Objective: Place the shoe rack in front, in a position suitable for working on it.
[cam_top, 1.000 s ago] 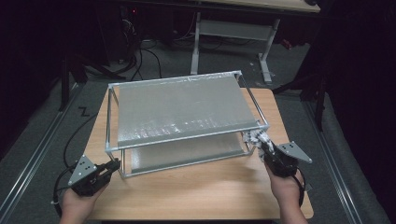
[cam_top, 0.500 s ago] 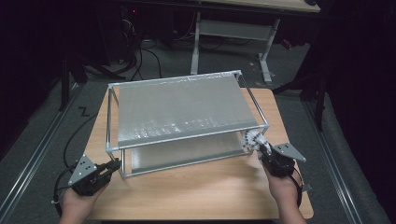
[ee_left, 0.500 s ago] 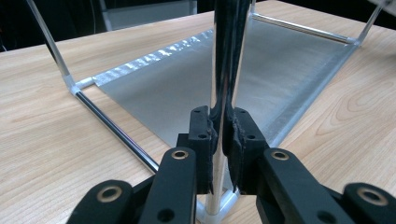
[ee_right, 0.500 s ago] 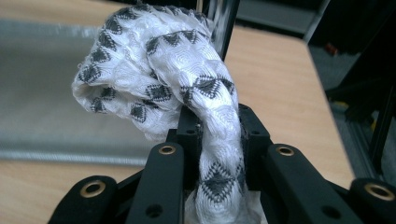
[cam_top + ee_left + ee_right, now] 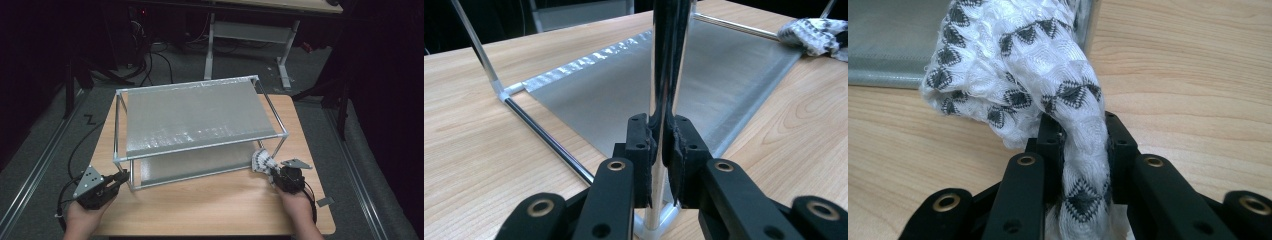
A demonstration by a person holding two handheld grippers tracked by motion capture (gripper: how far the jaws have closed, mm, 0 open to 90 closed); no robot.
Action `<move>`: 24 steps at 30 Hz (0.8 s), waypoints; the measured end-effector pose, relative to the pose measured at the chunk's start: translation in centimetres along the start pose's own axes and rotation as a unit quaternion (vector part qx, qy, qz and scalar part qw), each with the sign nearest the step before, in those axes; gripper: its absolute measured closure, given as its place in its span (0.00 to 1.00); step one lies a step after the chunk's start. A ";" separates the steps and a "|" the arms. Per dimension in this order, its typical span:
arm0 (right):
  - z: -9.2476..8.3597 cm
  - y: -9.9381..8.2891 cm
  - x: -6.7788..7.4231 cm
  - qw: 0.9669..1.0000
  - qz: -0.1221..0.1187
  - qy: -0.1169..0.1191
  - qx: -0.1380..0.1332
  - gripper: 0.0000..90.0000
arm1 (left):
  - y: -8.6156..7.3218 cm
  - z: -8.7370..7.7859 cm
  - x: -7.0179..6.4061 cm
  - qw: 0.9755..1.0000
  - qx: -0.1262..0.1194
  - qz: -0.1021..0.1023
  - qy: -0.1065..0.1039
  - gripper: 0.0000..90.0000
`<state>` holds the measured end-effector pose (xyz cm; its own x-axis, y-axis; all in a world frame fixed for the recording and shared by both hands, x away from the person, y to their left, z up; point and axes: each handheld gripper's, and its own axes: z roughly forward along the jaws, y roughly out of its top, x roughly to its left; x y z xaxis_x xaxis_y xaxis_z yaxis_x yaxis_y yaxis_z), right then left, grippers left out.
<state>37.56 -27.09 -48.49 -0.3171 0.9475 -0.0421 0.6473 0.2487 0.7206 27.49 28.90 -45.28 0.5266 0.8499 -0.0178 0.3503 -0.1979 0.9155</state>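
Observation:
A two-tier metal rack (image 5: 200, 115) with silvery mesh shelves stands on the wooden table (image 5: 210, 205). My left gripper (image 5: 120, 178) (image 5: 659, 145) is shut on the rack's upright chrome post (image 5: 664, 75) at its near left corner. My right gripper (image 5: 270, 170) (image 5: 1080, 145) is shut on a white cloth with a dark diamond pattern (image 5: 1013, 75) (image 5: 261, 161), bunched between the pads. The cloth hangs low at the rack's near right corner, by the edge of the lower shelf (image 5: 883, 40). The same cloth (image 5: 816, 35) lies at the far right in the left gripper view.
The rack takes up most of the table, leaving a bare wooden strip along the near edge. Beyond the table stand a white desk frame (image 5: 250, 35) and cables on the dark floor. A small grey piece (image 5: 325, 201) lies near the table's right front corner.
My right gripper has come down with the cloth, from beside the upper shelf's corner to near the table at the lower shelf. The left gripper has kept still on the post.

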 end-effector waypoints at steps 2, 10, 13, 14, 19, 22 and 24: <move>-0.4 -0.2 -0.1 1.000 -0.002 -0.002 -0.001 0.83 | 0.0 0.1 0.1 1.000 -0.001 -0.005 0.002 0.90; -2.5 -1.5 -2.5 0.999 0.016 -0.046 -0.006 0.83 | 0.3 0.5 0.5 1.000 0.004 -0.013 0.011 0.90; -3.3 -1.8 -3.4 0.998 0.027 -0.062 -0.013 0.84 | 0.4 0.6 0.7 1.000 0.005 -0.019 0.019 0.90; -3.5 -1.8 -3.6 0.997 0.029 -0.065 -0.017 0.84 | 0.4 0.6 0.8 0.999 0.005 -0.022 0.022 0.90; -4.1 -1.7 -4.6 0.995 0.050 -0.078 -0.028 0.84 | 0.3 0.3 1.3 0.999 0.003 -0.034 0.036 0.90; -4.2 -1.5 -4.8 0.995 0.060 -0.076 -0.034 0.83 | 0.1 0.1 1.5 0.998 0.000 -0.042 0.042 0.89; -4.2 -1.2 -4.6 0.995 0.055 -0.076 -0.043 0.83 | 0.0 -0.1 1.7 0.998 -0.001 -0.045 0.047 0.89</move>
<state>35.31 -32.61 -46.27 -0.1344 0.9892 -0.0587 0.6085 0.1291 0.7830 28.32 30.35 -45.31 0.4190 0.9059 -0.0620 0.3907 -0.1182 0.9129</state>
